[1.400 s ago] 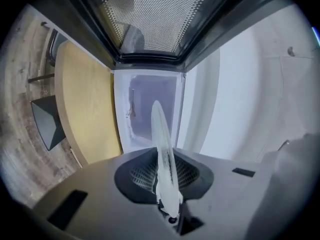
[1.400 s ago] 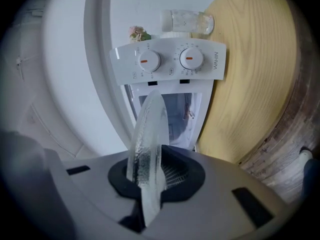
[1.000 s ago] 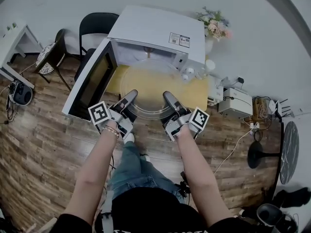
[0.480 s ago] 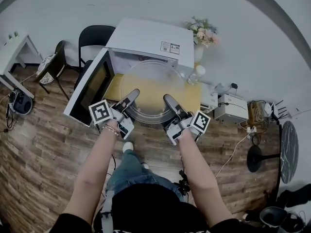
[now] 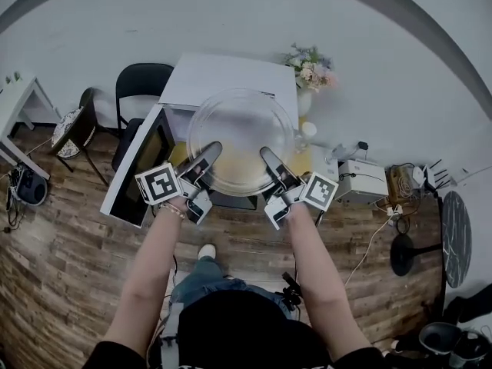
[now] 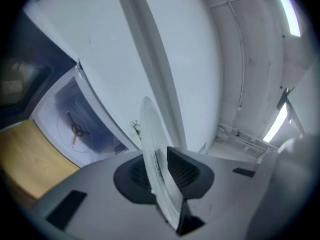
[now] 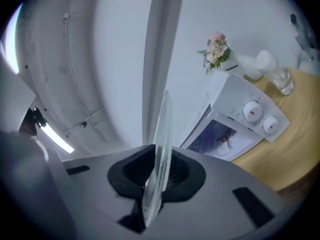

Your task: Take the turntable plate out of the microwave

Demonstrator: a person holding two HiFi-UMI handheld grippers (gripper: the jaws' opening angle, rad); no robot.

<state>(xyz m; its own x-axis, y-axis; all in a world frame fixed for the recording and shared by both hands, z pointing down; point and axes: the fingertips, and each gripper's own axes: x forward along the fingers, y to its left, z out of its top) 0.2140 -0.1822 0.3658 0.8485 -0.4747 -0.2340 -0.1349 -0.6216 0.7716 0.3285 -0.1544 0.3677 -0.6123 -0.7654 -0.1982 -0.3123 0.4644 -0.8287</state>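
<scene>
Seen from above, a person stands on a wood floor (image 5: 69,252) facing a white microwave (image 5: 231,71) whose door (image 5: 137,167) hangs open to the left. Both bare forearms reach forward, each hand holding a gripper. The left gripper (image 5: 209,154) and the right gripper (image 5: 268,158) are each clenched on the near rim of a clear glass plate (image 5: 241,133), one at its near left, the other at its near right. The plate is out of the microwave, held in the air in front of the opening, roughly flat, and from above it covers much of the oven's front. Each gripper's own view shows the plate edge-on, pinched between two dark pads (image 6: 186,171), its rim running up the middle of the frame. Past the left gripper's jaws the oven cavity (image 6: 75,126) is visible with a small three-armed hub on its floor, and a yellow table (image 6: 25,159) lies in front of it. The right gripper view shows the microwave's panel with two round knobs (image 7: 251,111), and a vase of pink flowers (image 7: 216,50) beside the microwave's far corner. A black chair (image 5: 142,83) stands behind the open door, and a small white box (image 5: 361,179) with cables sits to the right.
</scene>
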